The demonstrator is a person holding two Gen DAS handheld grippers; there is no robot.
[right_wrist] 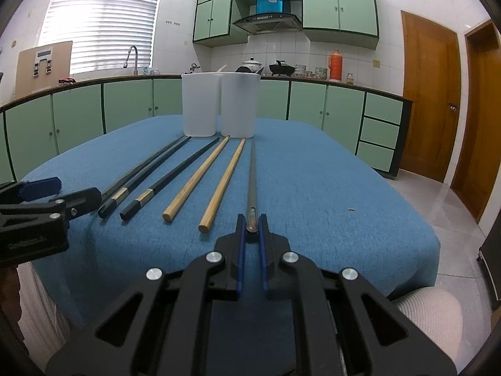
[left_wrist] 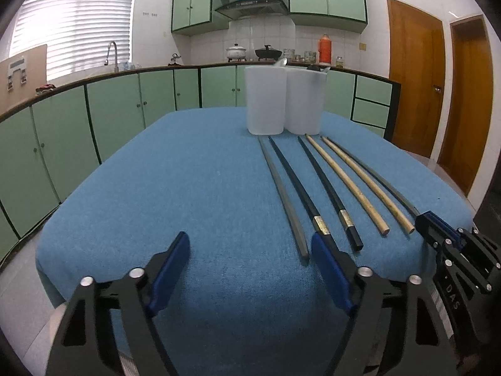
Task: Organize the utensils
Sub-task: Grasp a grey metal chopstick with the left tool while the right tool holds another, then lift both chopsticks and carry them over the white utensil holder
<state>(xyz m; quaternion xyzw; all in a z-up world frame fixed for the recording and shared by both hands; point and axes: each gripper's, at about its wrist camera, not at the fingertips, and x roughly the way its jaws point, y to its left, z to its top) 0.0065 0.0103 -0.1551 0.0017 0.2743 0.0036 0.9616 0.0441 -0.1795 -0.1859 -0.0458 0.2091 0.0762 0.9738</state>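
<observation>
Grey, slim chopstick [right_wrist: 252, 181] lies rightmost of six on the blue tablecloth [right_wrist: 328, 188], its near end pinched in the right gripper [right_wrist: 252, 235]. Beside it lie two wooden chopsticks [right_wrist: 194, 181] and two black ones. The left gripper [left_wrist: 250, 269] gapes, holding nothing. Two white cups [right_wrist: 219, 106] stand behind; green cabinets [right_wrist: 125, 103] ring the kitchen.

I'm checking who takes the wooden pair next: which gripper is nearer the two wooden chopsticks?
Right. The right gripper is shut on the grey chopstick right beside the wooden chopsticks. The left gripper is open, further off beyond the black chopsticks.
</observation>
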